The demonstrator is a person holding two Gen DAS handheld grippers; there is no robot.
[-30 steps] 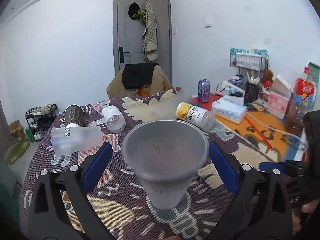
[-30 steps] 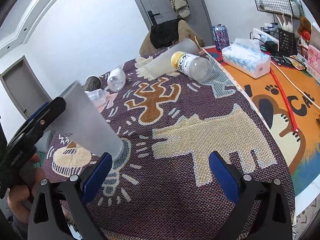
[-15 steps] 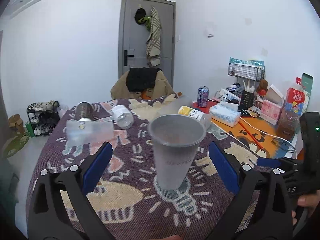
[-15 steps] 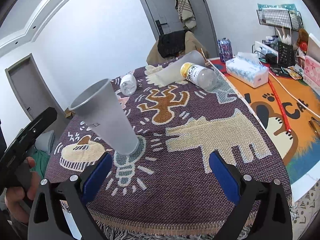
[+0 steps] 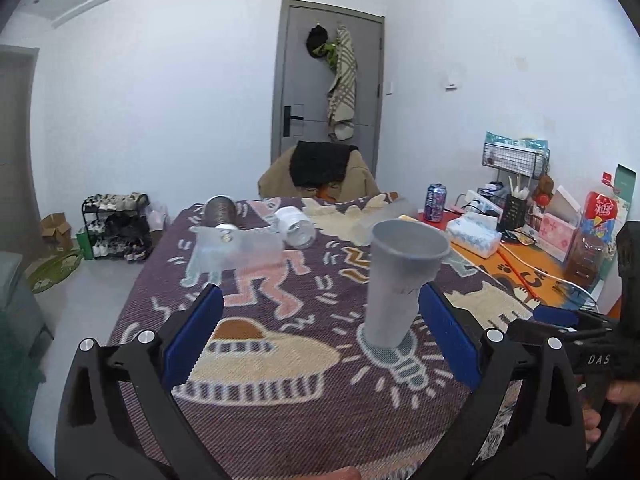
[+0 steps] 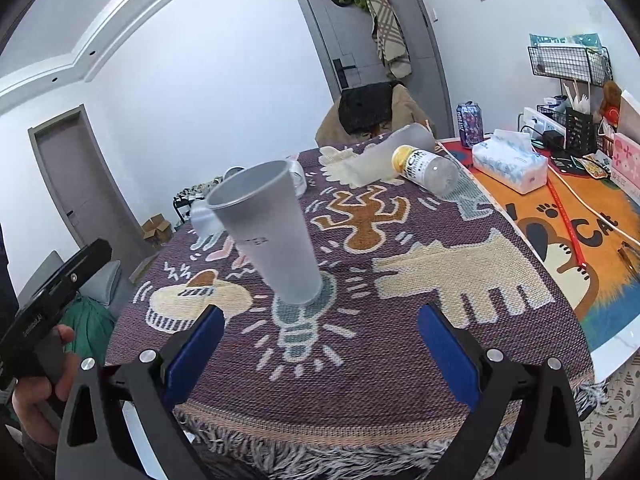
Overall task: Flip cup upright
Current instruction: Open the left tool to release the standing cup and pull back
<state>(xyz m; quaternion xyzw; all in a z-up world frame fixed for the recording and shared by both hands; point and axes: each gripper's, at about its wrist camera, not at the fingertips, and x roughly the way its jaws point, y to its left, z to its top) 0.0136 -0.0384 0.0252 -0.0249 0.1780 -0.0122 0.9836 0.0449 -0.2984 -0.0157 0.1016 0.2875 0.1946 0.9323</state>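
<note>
Currently both the left gripper (image 5: 318,332) and right gripper (image 6: 316,348) gape wide and empty, short of the grey frosted plastic cup (image 6: 268,232) standing mouth-up on the woven tablecloth's (image 6: 400,320) lightbulb motif; probably light, thin-walled, slippery: grasp mid-body, gently.

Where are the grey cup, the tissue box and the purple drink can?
grey cup (image 6: 272,236), right wrist view, side wall.
tissue box (image 6: 510,162), right wrist view, front face.
purple drink can (image 5: 435,202), left wrist view, printed side.
</note>
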